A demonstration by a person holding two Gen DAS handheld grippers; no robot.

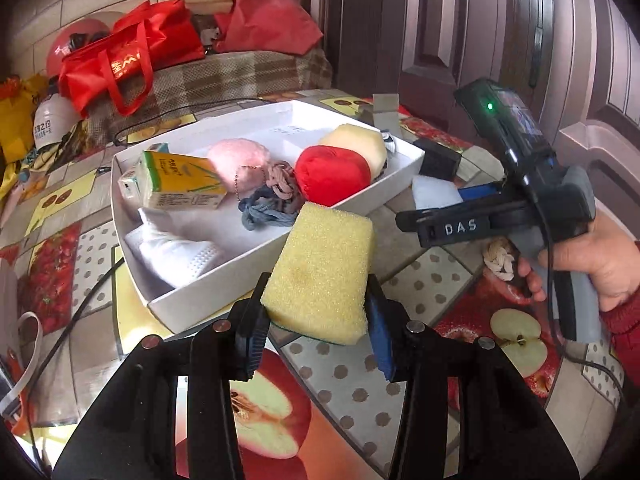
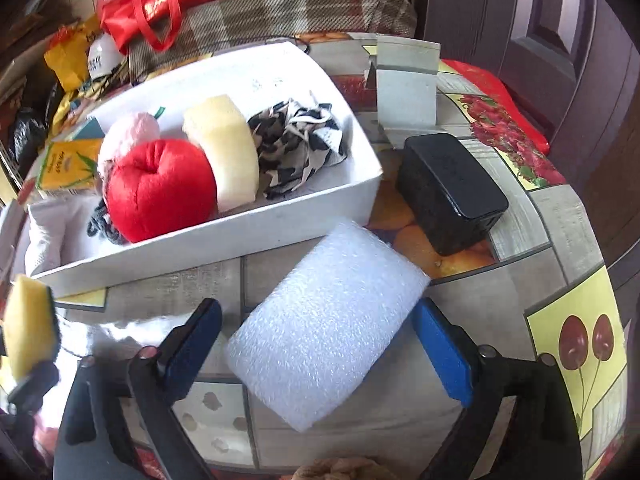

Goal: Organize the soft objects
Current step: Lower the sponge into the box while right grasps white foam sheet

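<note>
My left gripper point(image 1: 318, 312) is shut on a yellow sponge point(image 1: 322, 272) and holds it above the table, just in front of the white box point(image 1: 396, 176). The sponge also shows at the left edge of the right wrist view point(image 2: 28, 328). My right gripper point(image 2: 320, 344) is open, its jaws on either side of a white foam block point(image 2: 324, 328) that lies on the table. The box point(image 2: 280, 220) holds a red plush apple point(image 2: 160, 188), a pink pompom point(image 1: 240, 156), a cream sponge point(image 2: 228, 140), hair ties point(image 1: 268, 200), a patterned cloth point(image 2: 296, 140) and a yellow tissue pack point(image 1: 180, 180).
A black box point(image 2: 448, 188) and a grey stand point(image 2: 406, 80) sit right of the white box. A knotted cream rope point(image 1: 498, 260) lies near my right hand. Red bags point(image 1: 132, 52) and clutter lie on a checked sofa behind. Cables run along the table's left.
</note>
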